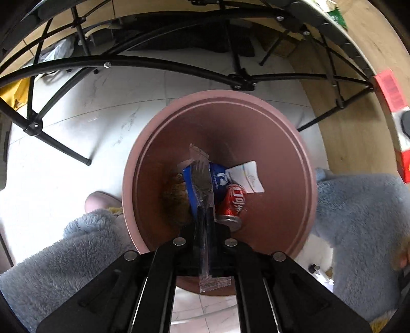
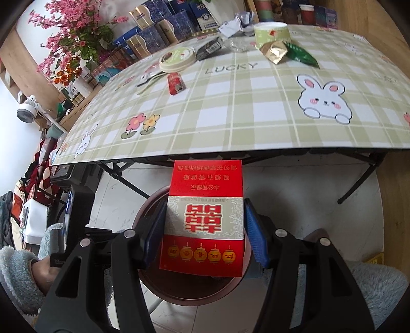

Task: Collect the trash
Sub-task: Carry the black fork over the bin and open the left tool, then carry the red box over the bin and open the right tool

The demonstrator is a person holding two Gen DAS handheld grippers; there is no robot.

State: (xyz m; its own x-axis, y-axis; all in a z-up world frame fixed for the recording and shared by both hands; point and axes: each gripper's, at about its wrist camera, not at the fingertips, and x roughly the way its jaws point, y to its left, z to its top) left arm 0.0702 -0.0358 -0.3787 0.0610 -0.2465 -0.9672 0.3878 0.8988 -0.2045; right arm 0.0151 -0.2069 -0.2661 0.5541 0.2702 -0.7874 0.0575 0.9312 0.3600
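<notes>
A round brown bin (image 1: 269, 164) sits on the pale tiled floor under a folding table whose black frame (image 1: 164, 64) arches across the top of the left wrist view; grey fleece-clad legs (image 1: 77, 256) flank the bin on both sides. Inside it lie a red soda can (image 1: 232, 205) on its side, a blue wrapper (image 1: 217, 176), a white card (image 1: 247, 176) and something brown and crumpled (image 1: 176, 197). The left gripper (image 1: 205, 225) hangs over the bin's opening with its jaws pressed narrow on a clear plastic packet holding a fork (image 1: 202, 184) — the packet's long axis runs along the fingers, tines pointing away from the camera toward the bin's far wall, its crimped tail sticking back between the jaws. The right gripper (image 2: 203, 225) holds a red-and-white cigarette pack (image 2: 203, 217) flat between its blue pads (image 2: 253, 230), jaws spread to the pack's width; the pack's long axis points forward, its printing upside down to the camera, and it sits above the bin (image 2: 146, 215), just short of the table edge. On the green checked tablecloth (image 2: 256, 107) rest a red lighter (image 2: 175, 83), a paper cup lid (image 2: 176, 59), a paper bowl (image 2: 271, 33), a gold foil wrapper (image 2: 274, 51), a green wrapper (image 2: 302, 55) and crumpled paper (image 2: 235, 24), well apart from both grippers.
</notes>
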